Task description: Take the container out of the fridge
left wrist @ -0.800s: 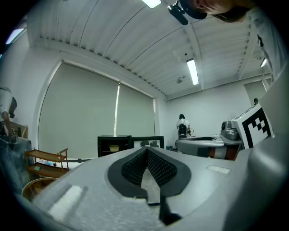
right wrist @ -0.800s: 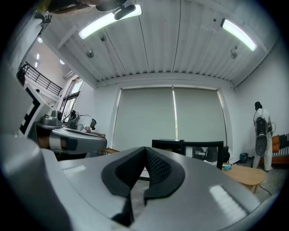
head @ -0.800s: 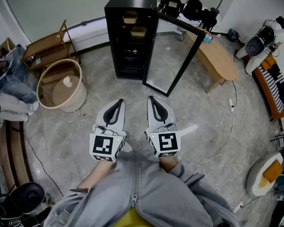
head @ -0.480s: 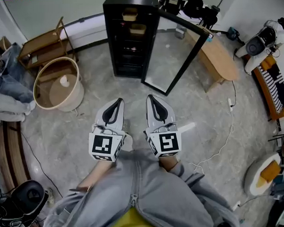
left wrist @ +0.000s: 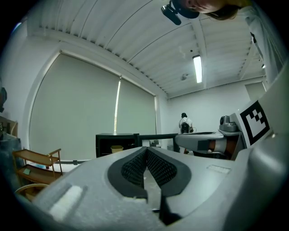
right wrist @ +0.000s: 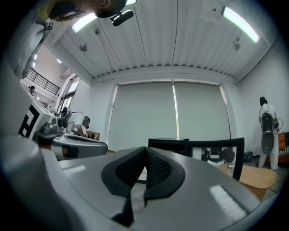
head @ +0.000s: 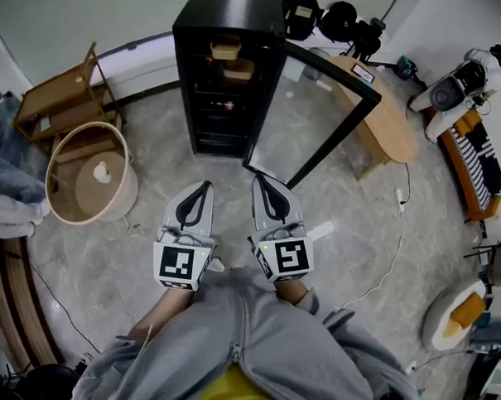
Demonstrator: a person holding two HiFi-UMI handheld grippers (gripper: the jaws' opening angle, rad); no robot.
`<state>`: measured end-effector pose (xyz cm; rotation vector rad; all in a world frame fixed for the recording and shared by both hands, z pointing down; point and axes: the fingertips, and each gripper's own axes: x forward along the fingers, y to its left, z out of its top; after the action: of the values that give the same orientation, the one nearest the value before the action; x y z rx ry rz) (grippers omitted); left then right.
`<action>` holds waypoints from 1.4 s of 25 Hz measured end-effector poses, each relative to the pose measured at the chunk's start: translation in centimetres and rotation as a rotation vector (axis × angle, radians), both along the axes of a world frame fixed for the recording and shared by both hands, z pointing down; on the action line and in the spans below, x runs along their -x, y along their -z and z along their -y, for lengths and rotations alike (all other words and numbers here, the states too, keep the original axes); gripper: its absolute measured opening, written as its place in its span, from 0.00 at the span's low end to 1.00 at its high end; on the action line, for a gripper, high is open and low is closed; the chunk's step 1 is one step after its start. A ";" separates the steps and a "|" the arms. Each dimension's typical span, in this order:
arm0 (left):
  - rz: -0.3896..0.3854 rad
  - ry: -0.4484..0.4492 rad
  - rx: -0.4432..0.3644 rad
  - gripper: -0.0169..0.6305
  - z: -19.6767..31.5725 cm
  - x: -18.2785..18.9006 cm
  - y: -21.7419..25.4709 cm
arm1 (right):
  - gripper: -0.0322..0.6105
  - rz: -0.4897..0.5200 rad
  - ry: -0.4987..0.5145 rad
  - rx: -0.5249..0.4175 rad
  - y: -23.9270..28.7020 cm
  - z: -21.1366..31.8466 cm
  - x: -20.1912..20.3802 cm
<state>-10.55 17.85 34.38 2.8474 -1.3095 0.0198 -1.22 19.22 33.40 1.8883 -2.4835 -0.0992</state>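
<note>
A black fridge (head: 220, 80) stands on the floor ahead, its glass door (head: 309, 118) swung open to the right. Two tan containers (head: 226, 48) (head: 238, 69) sit on its upper shelves. In the left gripper view one yellowish container (left wrist: 117, 149) shows inside the fridge (left wrist: 106, 143). My left gripper (head: 204, 187) and right gripper (head: 258, 181) are held side by side, well short of the fridge. Both are shut with nothing between the pads. The right gripper view shows the fridge (right wrist: 169, 145) and its door (right wrist: 216, 151) beyond the closed tips (right wrist: 146, 150).
A round wooden tub (head: 90, 173) and a wooden rack (head: 59, 96) stand left of the fridge. A curved wooden bench (head: 383, 115) is to the right, behind the open door. A white cable (head: 393, 247) trails over the floor at the right. A person (right wrist: 267, 124) stands far off.
The person has stepped closer to the fridge, which now looks larger and nearer. Both grippers moved forward with the body and stayed shut.
</note>
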 end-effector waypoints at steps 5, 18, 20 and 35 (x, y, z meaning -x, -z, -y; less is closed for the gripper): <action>0.021 -0.047 -0.026 0.03 6.7 -0.7 -0.5 | 0.05 0.005 -0.047 0.011 -0.8 6.4 -0.6; -0.017 -0.112 0.032 0.17 16.0 -1.8 -2.2 | 0.05 0.004 -0.121 0.048 -2.2 13.8 -1.3; -0.017 -0.110 0.041 0.22 16.8 -1.8 -2.3 | 0.05 0.002 -0.118 0.048 -2.1 14.5 -1.2; -0.023 -0.044 0.051 0.47 26.4 -5.9 -3.1 | 0.05 -0.015 -0.058 0.033 -2.8 25.0 -5.0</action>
<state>-4.68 -8.53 37.51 2.8247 -1.2245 0.0198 3.83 -5.78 36.20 1.9369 -2.4032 -0.0713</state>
